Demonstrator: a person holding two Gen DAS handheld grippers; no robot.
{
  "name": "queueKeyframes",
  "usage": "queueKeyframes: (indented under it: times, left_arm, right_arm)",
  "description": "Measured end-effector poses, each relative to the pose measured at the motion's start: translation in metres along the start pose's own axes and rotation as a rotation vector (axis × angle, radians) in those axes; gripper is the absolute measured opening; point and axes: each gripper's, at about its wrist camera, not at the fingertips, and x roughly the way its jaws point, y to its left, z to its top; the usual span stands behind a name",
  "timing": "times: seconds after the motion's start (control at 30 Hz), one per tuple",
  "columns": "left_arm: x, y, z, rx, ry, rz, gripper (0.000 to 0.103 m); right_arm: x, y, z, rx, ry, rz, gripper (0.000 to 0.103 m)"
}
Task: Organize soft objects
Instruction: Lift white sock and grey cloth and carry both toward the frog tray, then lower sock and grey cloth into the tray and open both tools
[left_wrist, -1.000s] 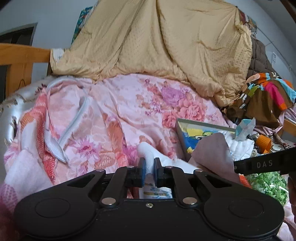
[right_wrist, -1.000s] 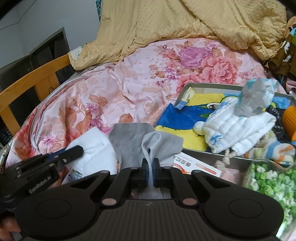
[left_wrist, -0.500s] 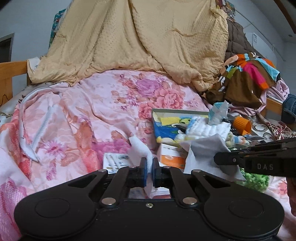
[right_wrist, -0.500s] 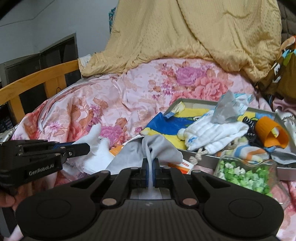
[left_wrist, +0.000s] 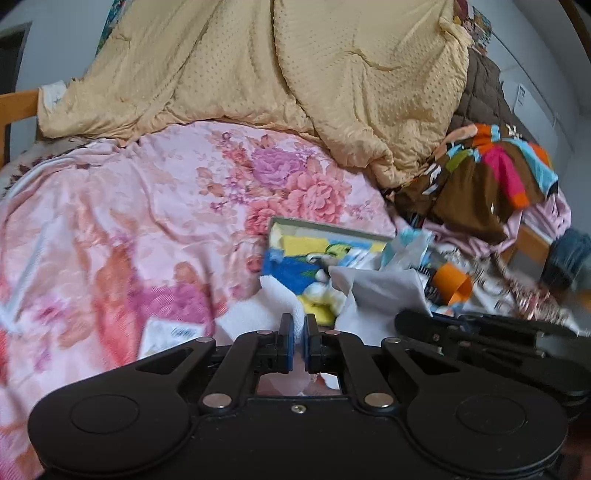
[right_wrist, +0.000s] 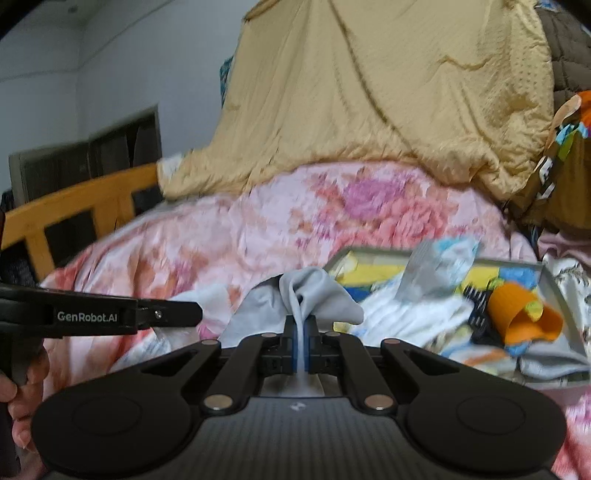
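Left wrist view: left gripper (left_wrist: 298, 325) at 6 o'clock, jaws pinching a fold of white cloth (left_wrist: 269, 306) lifted above a pink floral quilt (left_wrist: 155, 206). At 3 o'clock, right gripper (left_wrist: 402, 317) reaching in from the side, grey cloth (left_wrist: 380, 291) bunched at its tip. Just beyond, between 1 and 3 o'clock, a shallow tray (left_wrist: 295, 223) crowded with bright fabric and an orange cup (left_wrist: 452, 286). Yellow blanket (left_wrist: 295, 74) heaped at 12 o'clock; striped garment (left_wrist: 491, 173) piled at 2 o'clock. Small printed card (left_wrist: 173, 334) lying on the quilt at 8 o'clock.

Right wrist view, blurred: right gripper (right_wrist: 303, 325) at 6 o'clock, jaws clamped on a ridge of grey cloth (right_wrist: 314, 295) rising between the pads. Left gripper (right_wrist: 192, 314) entering level from 9 o'clock, a hand (right_wrist: 26, 391) on its handle at 8 o'clock. Tray (right_wrist: 546, 280) at 3 o'clock, orange cup (right_wrist: 524, 317) tipped inside. Yellow blanket (right_wrist: 369, 92) at 12 o'clock, wooden bed rail (right_wrist: 81, 206) at 10 o'clock.
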Motion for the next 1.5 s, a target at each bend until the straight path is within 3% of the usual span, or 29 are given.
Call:
queueKeyframes:
  times: [0.27, 0.43, 0.57, 0.7, 0.9, 1.07, 1.33, 1.5]
  left_arm:
    - [0.052, -0.045, 0.06, 0.019, -0.068, -0.039, 0.004]
    - [0.098, -0.078, 0.08, 0.015, -0.104, -0.069, 0.004]
    - [0.131, -0.097, 0.074, 0.02, -0.084, -0.073, 0.005]
    - [0.152, -0.102, 0.058, 0.024, -0.046, -0.055, 0.005]
    - [0.167, -0.088, 0.041, 0.022, 0.011, -0.012, 0.006]
    - [0.17, -0.08, 0.036, 0.012, 0.029, 0.006, 0.009]
    - [0.166, -0.082, 0.035, 0.002, 0.026, 0.007, 0.017]
    - [0.161, -0.084, 0.034, -0.011, 0.023, 0.018, 0.032]
  right_arm:
    - [-0.005, -0.072, 0.026, 0.136, -0.189, -0.063, 0.003]
    - [-0.009, -0.128, 0.027, 0.246, -0.24, -0.13, 0.003]
    - [0.001, -0.155, 0.02, 0.306, -0.218, -0.127, 0.003]
    - [0.019, -0.157, 0.012, 0.315, -0.163, -0.112, 0.003]
    - [0.037, -0.153, 0.003, 0.332, -0.069, -0.123, 0.008]
    - [0.037, -0.154, 0.003, 0.344, -0.055, -0.136, 0.012]
    - [0.034, -0.158, 0.006, 0.353, -0.038, -0.149, 0.034]
    - [0.028, -0.154, 0.01, 0.331, -0.032, -0.162, 0.047]
